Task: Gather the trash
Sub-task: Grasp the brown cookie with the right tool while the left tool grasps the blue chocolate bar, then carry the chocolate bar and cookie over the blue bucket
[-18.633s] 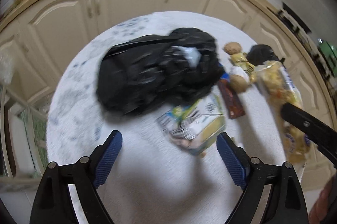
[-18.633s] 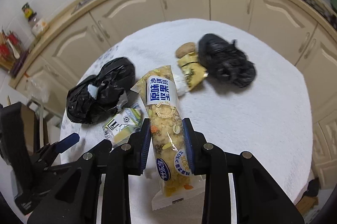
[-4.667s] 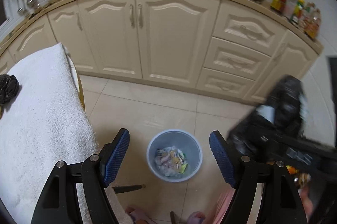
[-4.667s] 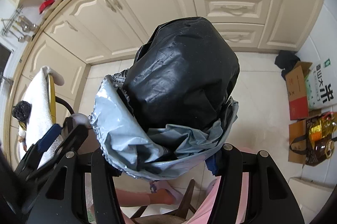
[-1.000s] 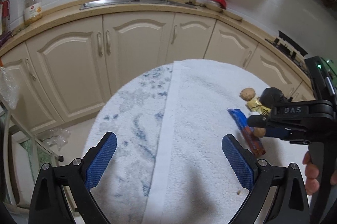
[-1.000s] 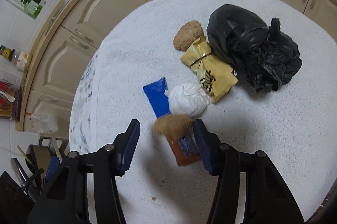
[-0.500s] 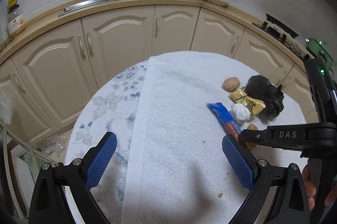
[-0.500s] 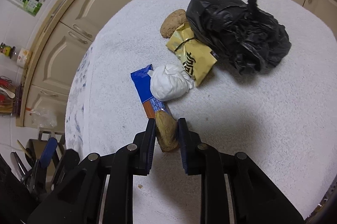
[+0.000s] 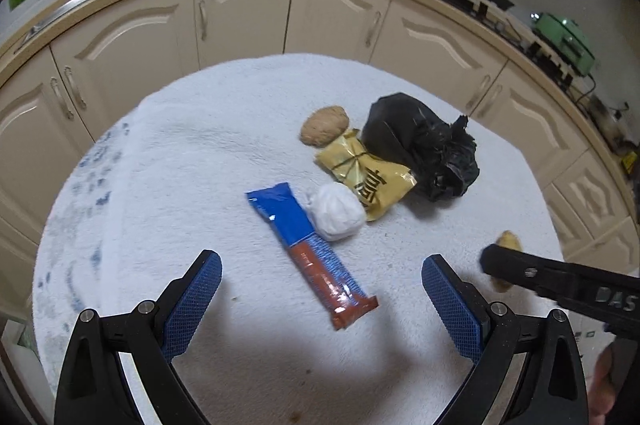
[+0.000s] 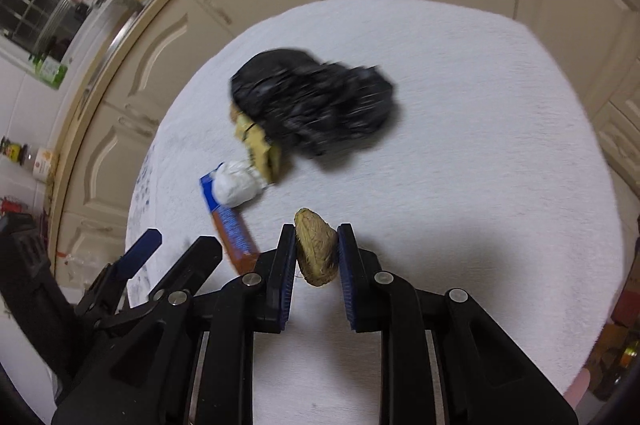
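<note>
Right gripper [image 10: 316, 251] clamped a brown fibrous husk [image 10: 315, 248], lifted clear of the white towel-covered table [image 9: 208, 129]. Left gripper [image 9: 320, 287] gaped wide, empty, above the blue-and-brown snack wrapper [image 9: 308, 249]. Carry-off step; next likely needs a bin, none visible.

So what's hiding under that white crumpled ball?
The white crumpled ball lies against the blue and brown wrapper and the yellow packet, covering an edge of each. What is beneath its middle is covered.

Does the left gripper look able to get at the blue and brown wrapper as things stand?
Probably yes: the left gripper is open, and the blue and brown wrapper lies uncovered between its fingers, only touching a white wad.
</note>
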